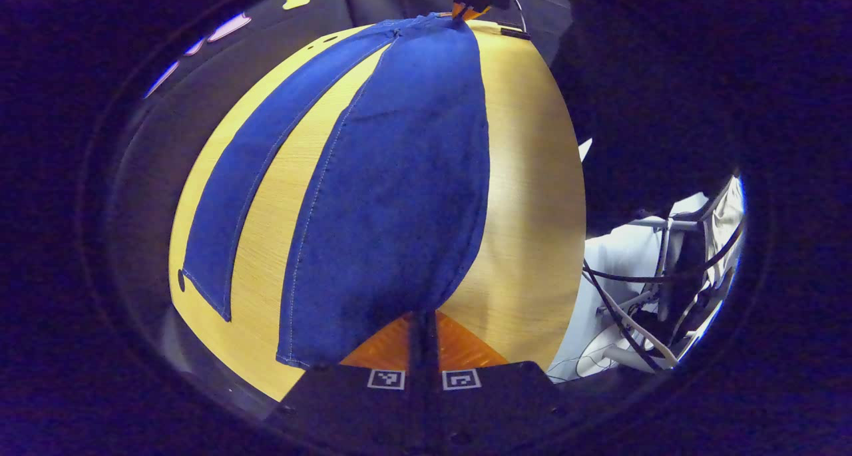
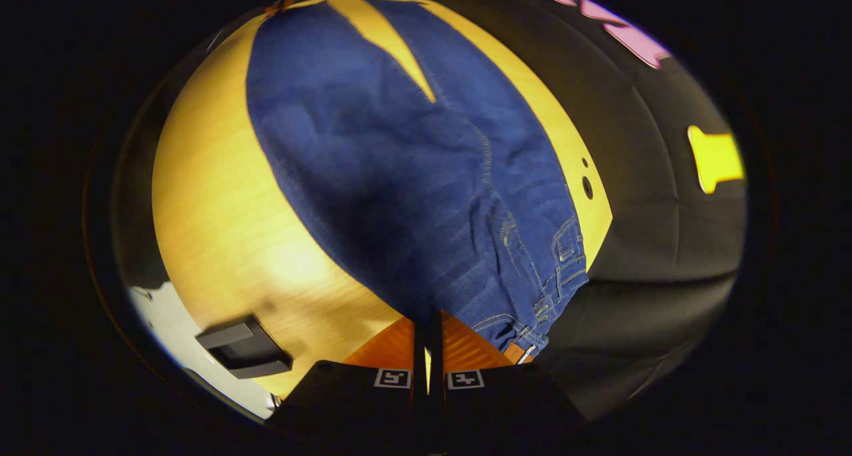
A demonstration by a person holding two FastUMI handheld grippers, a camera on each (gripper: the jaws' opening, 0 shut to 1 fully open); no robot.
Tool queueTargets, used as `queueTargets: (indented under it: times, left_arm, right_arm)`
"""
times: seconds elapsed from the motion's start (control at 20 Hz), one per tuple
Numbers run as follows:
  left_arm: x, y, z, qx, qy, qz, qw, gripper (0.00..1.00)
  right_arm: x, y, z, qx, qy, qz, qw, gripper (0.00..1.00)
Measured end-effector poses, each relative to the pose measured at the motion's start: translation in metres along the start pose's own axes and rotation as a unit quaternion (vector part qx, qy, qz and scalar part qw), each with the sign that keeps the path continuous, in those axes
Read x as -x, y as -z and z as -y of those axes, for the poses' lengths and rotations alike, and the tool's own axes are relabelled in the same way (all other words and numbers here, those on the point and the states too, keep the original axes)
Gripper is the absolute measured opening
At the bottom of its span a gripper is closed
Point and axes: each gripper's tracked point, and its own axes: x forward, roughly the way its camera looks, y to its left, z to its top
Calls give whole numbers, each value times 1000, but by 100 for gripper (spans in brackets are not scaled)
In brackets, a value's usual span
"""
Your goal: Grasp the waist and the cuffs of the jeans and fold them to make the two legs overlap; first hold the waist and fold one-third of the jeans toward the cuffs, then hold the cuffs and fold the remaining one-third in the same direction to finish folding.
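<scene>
In the left gripper view we see the jeans (image 1: 399, 176) spread flat on the wooden table (image 1: 532, 210), legs running away from us toward the far waist; our left claw (image 1: 424, 323) sits at the near edge, its fingers drawn together on the cuff of the right-hand leg (image 1: 399, 296), so we hold that hem clenched between them; the other leg (image 1: 253, 176) lies apart to the left, a strip of bare table between the two; at the far end the other claw (image 1: 466, 6) meets the waistband, a hand behind it; to the right, off the table, white cloth and cables (image 1: 639, 289) hang.

In the right gripper view the jeans (image 2: 399, 176) stretch away from the waist (image 2: 532, 296) toward the far cuffs; our right claw (image 2: 429, 329) is closed on the near edge of the waist, both fingers pinching denim; belt loops and a pocket lie just right of it, at the table's (image 2: 213, 229) edge; a dark block (image 2: 243, 356) rests on the table's near left corner.
</scene>
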Motion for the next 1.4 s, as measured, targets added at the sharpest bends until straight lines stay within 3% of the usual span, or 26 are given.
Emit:
queueTargets:
  times: [0.25, 0.4, 0.5, 0.65, 0.75, 0.9, 1.1, 1.2, 1.25, 1.4]
  left_arm:
    - [36, -20, -41, -6, 10, 9, 1000, 6]
    - [53, -37, -77, 1, 7, 19, 1000, 3]
    - [66, -43, -99, 23, 10, 28, 999, 6]
    - [74, -58, -146, 106, 10, 52, 993, 6]
    - [76, -64, -192, 166, -24, 62, 984, 6]
    - [74, -62, -243, 248, -42, 63, 966, 6]
    - [40, -65, -302, 356, -60, 53, 931, 6]
    - [14, -69, -336, 367, -79, 44, 926, 6]
    - [3, -70, -347, 371, -89, 37, 924, 6]
    - [-17, -78, -381, 396, -136, 37, 907, 6]
  right_arm:
    - [41, -25, 29, 23, 10, 5, 1000, 5]
    - [56, -57, 66, -1, 24, 34, 999, 5]
    - [62, -73, 89, -30, 28, 53, 998, 9]
    - [60, -86, 133, -75, 47, 66, 994, 5]
    - [49, -93, 155, -111, 59, 75, 989, 5]
    - [21, -106, 187, -158, 70, 77, 982, 5]
    - [-40, -121, 225, -217, 83, 63, 971, 5]
    - [-73, -122, 233, -226, 87, 43, 969, 0]
    - [-89, -120, 232, -228, 84, 29, 970, 5]
    - [-132, -121, 230, -217, 87, -2, 972, 5]
